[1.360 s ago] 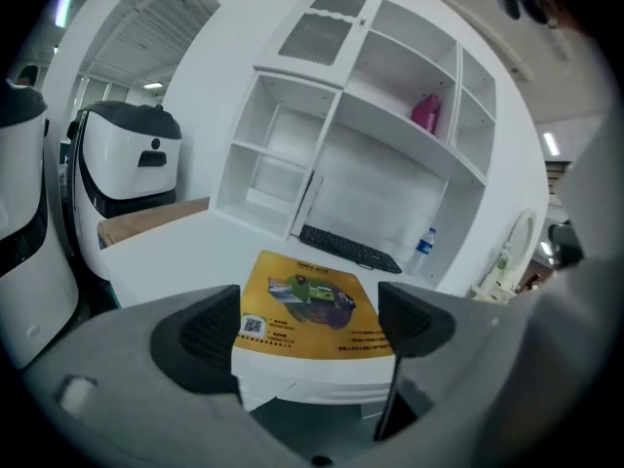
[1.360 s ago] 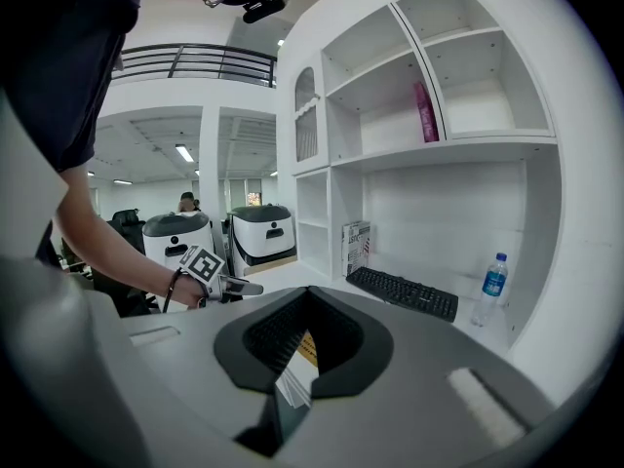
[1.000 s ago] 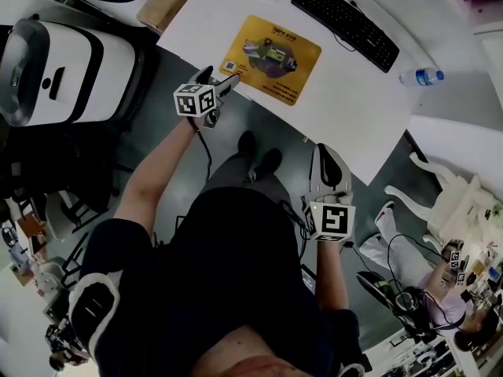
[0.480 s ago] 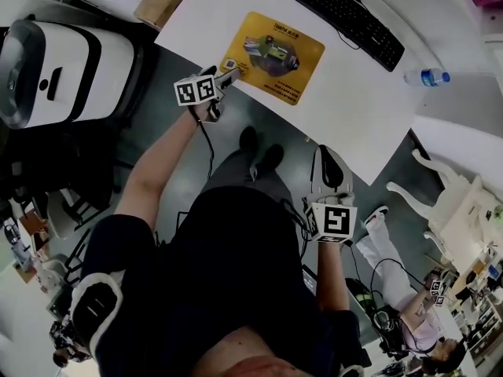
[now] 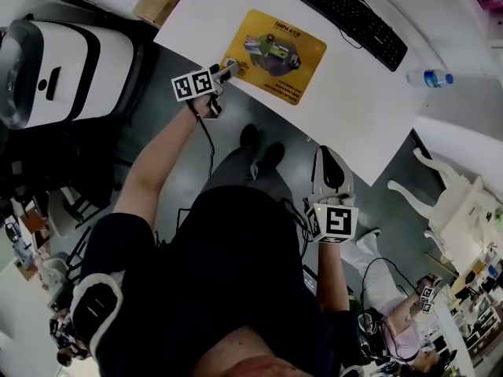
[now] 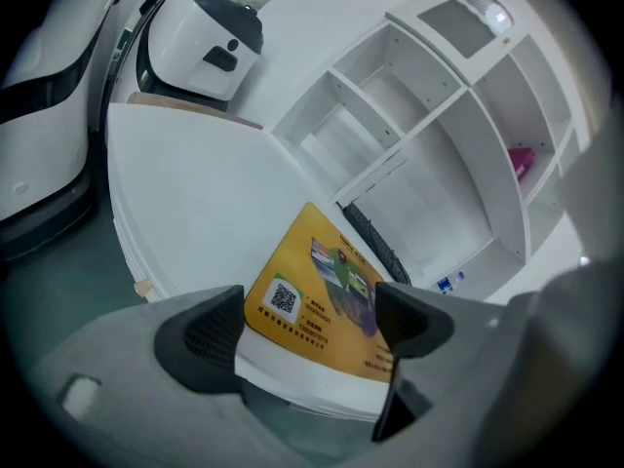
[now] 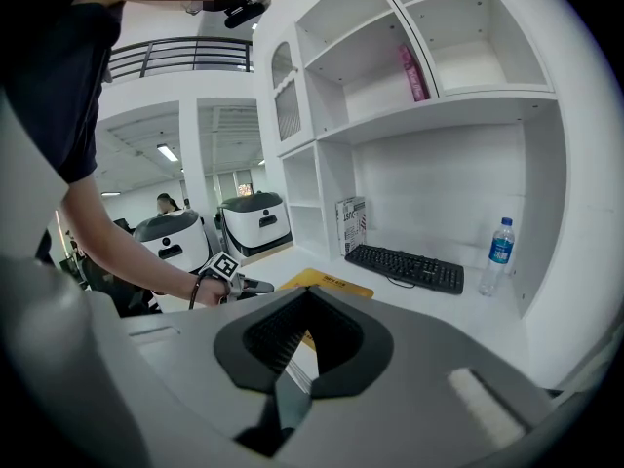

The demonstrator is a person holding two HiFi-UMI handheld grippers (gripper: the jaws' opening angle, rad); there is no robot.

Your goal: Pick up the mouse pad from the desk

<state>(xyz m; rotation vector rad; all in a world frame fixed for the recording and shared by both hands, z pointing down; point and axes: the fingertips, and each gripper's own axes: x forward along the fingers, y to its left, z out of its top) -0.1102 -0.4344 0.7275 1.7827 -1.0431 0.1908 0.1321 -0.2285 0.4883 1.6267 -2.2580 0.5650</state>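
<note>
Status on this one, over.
Left claw open at edge of mouse pad. Right claw shut, empty, clear of desk. Pad lies flat. Nothing blocking.

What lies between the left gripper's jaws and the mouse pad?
Only a bare strip of white desk, shown in the left gripper view just below the mouse pad.

A dark short-sleeved shirt [image 5: 236, 273] covers the torso; dark shoes [image 5: 259, 151] show at its 12 o'clock. Each pale grey two-jaw gripper — left gripper [image 5: 229, 71], right gripper [image 5: 328, 154] — carries a white cube with black square markers [image 5: 193, 85] and dark ribbed pads [image 6: 210, 334]. A thin black cable [image 5: 207, 136] trails from the left one toward 6 o'clock.
</note>
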